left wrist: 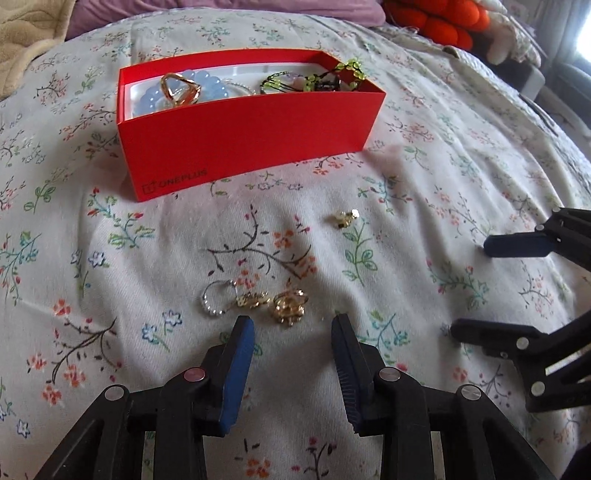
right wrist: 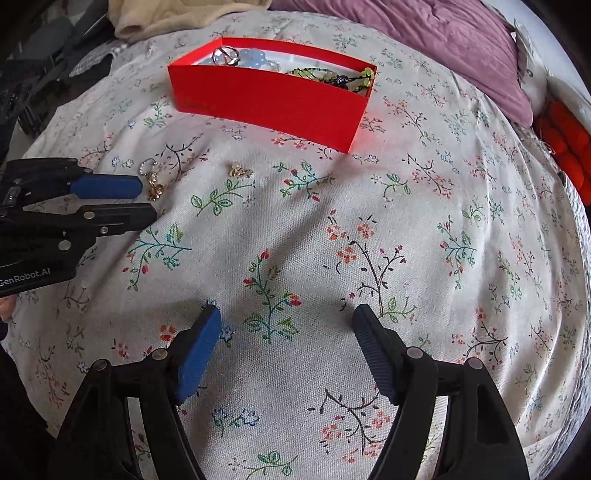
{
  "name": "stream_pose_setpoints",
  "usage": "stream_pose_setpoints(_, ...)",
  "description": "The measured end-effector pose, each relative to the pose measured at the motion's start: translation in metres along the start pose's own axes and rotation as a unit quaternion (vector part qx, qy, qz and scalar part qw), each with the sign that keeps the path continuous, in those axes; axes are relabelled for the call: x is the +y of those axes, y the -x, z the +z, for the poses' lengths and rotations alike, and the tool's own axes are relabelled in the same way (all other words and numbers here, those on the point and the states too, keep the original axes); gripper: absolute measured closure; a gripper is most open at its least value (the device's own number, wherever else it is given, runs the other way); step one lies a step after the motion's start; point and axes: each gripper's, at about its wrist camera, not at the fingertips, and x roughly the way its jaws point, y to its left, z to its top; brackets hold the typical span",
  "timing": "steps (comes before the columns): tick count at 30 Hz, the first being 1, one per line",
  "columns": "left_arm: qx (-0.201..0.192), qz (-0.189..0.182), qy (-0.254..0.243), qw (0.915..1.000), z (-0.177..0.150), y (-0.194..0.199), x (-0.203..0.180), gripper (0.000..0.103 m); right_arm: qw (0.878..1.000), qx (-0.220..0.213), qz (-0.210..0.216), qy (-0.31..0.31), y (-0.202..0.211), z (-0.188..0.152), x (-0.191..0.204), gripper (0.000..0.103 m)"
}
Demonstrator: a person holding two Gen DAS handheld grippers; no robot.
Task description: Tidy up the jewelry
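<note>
My left gripper (left wrist: pixel 293 325) hangs over the floral bedspread (left wrist: pixel 424 177) with its jaws partly spread and nothing between the blue pads; no earlier view is at hand, so I only report that gap as it stands. Just ahead of its fingertips lies a small cluster of jewelry: a silver beaded ring (left wrist: pixel 217 298), a little gold charm (left wrist: pixel 254 298) touching it, and a gold ring (left wrist: pixel 290 305) right beside that, close to the left pad but not pinched by anything. A single gold earring (left wrist: pixel 345 218) sits apart, farther up the cloth, between the cluster and the red box (left wrist: pixel 240 147). My right gripper (right wrist: pixel 286 321) is spread wide and empty, its pads over bare fabric well off to the side of the cluster; from the left camera I see it coming in from the right edge. The red box stands open near the far side of the bed, already holding a pale blue bead bracelet (left wrist: pixel 177 92), a gold ring with a large stone (left wrist: pixel 179 88) and a green beaded piece (left wrist: pixel 332 75) that pokes over the right end wall. Between the cluster and the box's near wall the cloth is open, with only the lone earring on it. A purple blanket (right wrist: pixel 443 40) and an orange plush thing (left wrist: pixel 439 18) lie beyond the box, near the bed's far edge.
</note>
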Motion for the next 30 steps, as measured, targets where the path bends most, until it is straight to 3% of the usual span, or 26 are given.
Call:
stream_pose_setpoints(5,-0.002,0.007,0.001,1.0,0.007,-0.005,-0.005,0.075,1.0,-0.002,0.0,-0.001,0.001,-0.001,-0.001,0.026)
stream_pose_setpoints(9,-0.002,0.014,-0.003,0.9999,0.008,-0.007,-0.01,0.092,1.0,-0.005,-0.002,-0.004,0.003,-0.002,-0.001,0.026)
stream_pose_setpoints(12,-0.001,0.022,-0.01,0.9997,0.008,-0.007,-0.012,0.093,1.0,-0.009,-0.007,-0.005,0.004,-0.003,-0.002,0.026)
stream_pose_setpoints(16,-0.001,0.023,-0.019,0.9995,0.004,-0.001,-0.013,0.102,1.0,-0.017,-0.008,-0.012,0.007,-0.001,-0.004,0.026)
stream_pose_setpoints(30,-0.008,0.012,-0.007,0.9999,-0.008,0.02,0.007,0.103,1.0,-0.029,-0.003,-0.005,0.005,0.017,0.013,0.026)
